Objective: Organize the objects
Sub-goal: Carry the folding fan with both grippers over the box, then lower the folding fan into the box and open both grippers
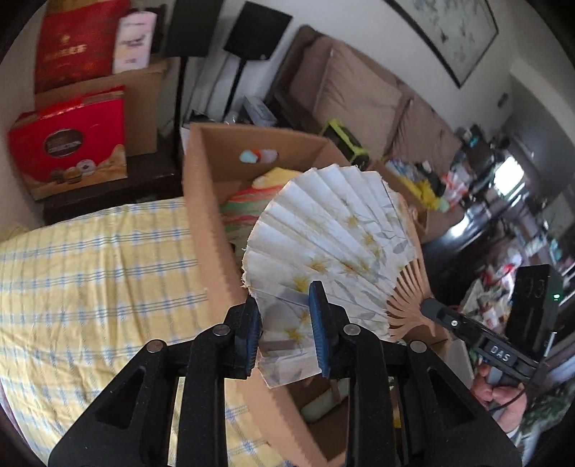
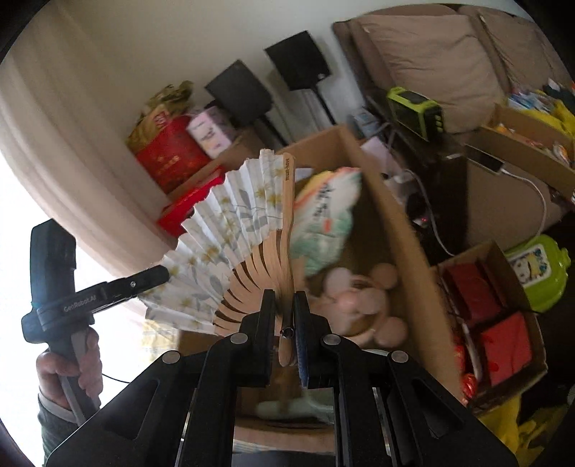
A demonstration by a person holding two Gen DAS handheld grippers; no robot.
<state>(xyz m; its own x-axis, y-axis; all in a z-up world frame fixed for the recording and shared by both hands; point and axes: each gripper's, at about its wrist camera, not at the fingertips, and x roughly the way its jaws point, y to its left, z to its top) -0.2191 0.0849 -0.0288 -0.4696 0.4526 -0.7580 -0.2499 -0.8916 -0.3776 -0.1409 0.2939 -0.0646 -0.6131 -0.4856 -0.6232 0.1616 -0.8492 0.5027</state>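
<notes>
Over the corrugated cardboard box [image 1: 201, 201], both tools pinch a pleated paper fan [image 1: 334, 230] with bamboo ribs.

Brown sofa [image 1: 359, 89] beneath framed painting [image 1: 449, 32], daylit.

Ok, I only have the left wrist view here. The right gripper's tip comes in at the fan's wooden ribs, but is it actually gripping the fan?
Observer: Yes. In the right wrist view the right gripper is shut on the outer wooden stick of the fan, close to the pivot.
Operator: And what lies in the cardboard box under the fan? The fan covers that part for me.
Observer: A pink plush toy with round ears lies in the cardboard box.
Operator: Anything beside the box on that side?
Observer: A smaller open box holding red packets stands right beside it.
</notes>
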